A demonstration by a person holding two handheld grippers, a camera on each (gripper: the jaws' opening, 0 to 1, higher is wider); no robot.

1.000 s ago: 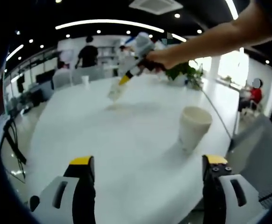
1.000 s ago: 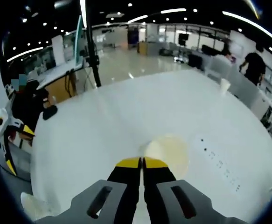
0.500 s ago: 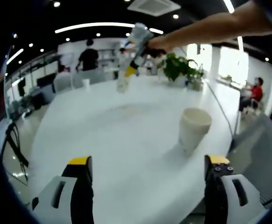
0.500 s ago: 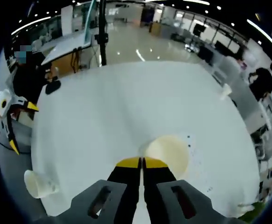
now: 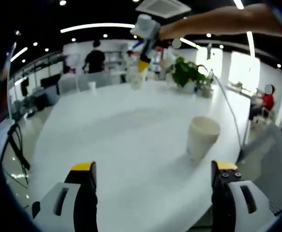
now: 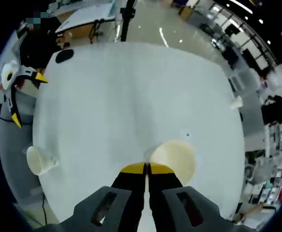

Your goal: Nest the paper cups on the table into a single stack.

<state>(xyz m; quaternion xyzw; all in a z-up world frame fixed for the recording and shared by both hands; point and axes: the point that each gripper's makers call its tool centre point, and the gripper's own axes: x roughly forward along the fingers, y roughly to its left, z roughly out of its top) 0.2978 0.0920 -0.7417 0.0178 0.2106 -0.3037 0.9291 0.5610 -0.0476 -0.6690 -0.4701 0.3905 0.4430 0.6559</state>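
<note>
My left gripper [image 5: 154,166] stands open low over the near edge of the round white table [image 5: 116,140], with nothing between its jaws. A white paper cup [image 5: 202,137] stands upright on the table ahead and to the right of it. My right gripper [image 5: 144,46] hangs high over the far side of the table, shut on the rim of a second paper cup [image 5: 136,77]. In the right gripper view, looking down, the shut right gripper [image 6: 147,168] pinches that held cup [image 6: 175,157]. The standing cup [image 6: 38,159] is at the table's left edge, near the open left gripper [image 6: 28,99].
A small cup [image 5: 91,86] sits at the table's far edge. A potted plant [image 5: 185,72] stands at the far right. A person's bare arm [image 5: 218,21] crosses the top. People and chairs are beyond the table. A dark oval object [image 6: 65,55] lies by the table's rim.
My right gripper has risen higher with the cup in it, so its view now looks down on the whole table. The left gripper and the standing cup have stayed put.
</note>
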